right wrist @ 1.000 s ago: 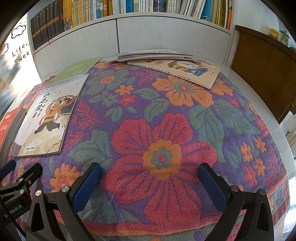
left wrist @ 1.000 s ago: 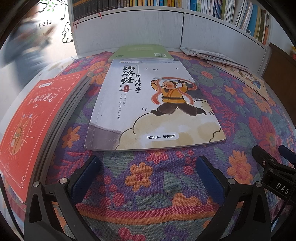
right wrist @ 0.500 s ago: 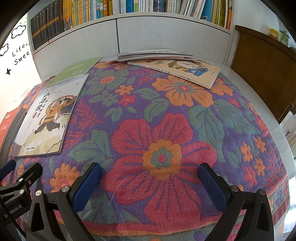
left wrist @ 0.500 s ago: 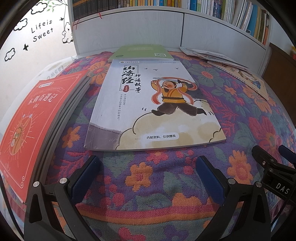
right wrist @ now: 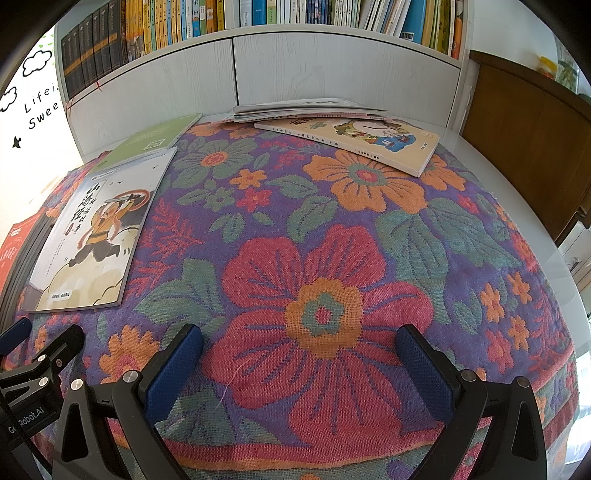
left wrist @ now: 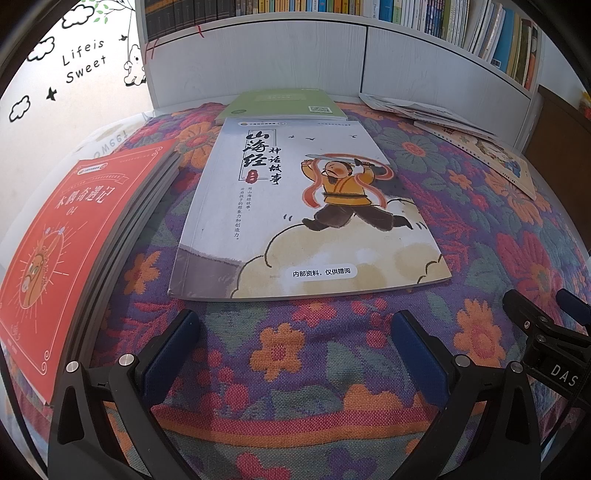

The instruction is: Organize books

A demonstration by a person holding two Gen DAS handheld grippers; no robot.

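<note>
A grey picture book with a running figure lies flat on the floral cloth, just beyond my left gripper, which is open and empty. A green book lies behind it. A stack topped by a red book sits at the left. A cream illustrated book and a pile of thin booklets lie at the back right. My right gripper is open over a big red flower, holding nothing.
A white bookcase with full shelves of upright books stands behind the table. A brown wooden cabinet is at the right. The floral cloth covers the round table; its front edge drops off near both grippers.
A blurred person at the far left of the left wrist view one second ago is gone. Books and both grippers have not moved.
</note>
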